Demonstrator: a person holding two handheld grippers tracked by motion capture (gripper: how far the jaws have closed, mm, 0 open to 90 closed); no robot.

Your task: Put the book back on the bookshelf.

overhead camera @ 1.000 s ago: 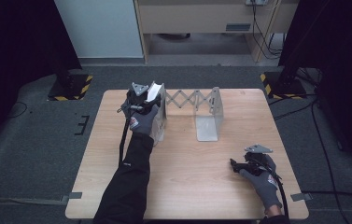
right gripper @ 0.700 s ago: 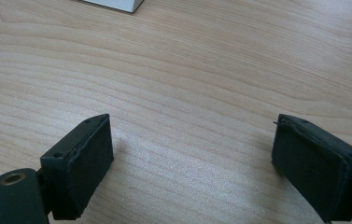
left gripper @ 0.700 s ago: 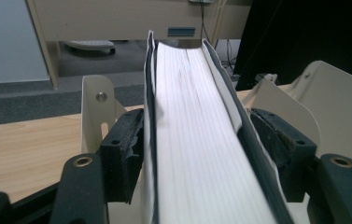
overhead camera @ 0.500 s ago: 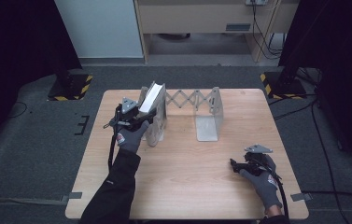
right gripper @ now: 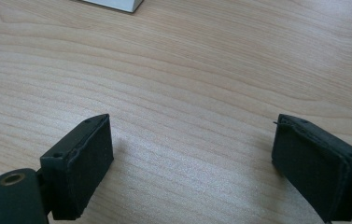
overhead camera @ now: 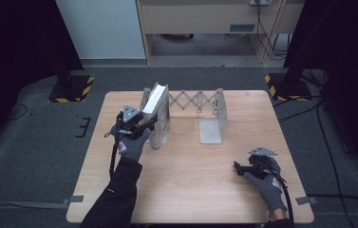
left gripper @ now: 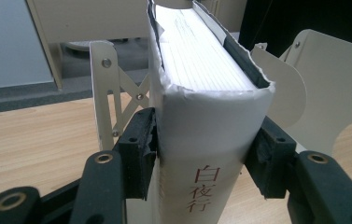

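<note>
The white spine of the book (left gripper: 206,154) carries three red Chinese characters running downward, 白夜行, seen in the left gripper view between the two black jaws. In the high view the gloves show small red-and-white marks, too small to read.

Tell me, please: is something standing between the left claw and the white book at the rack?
Nothing visible does. The left claw is already shut on the white book, one pad on each cover beside the spine. The book stands at the left end of the folding rack. The right claw rests open on the table.
</note>
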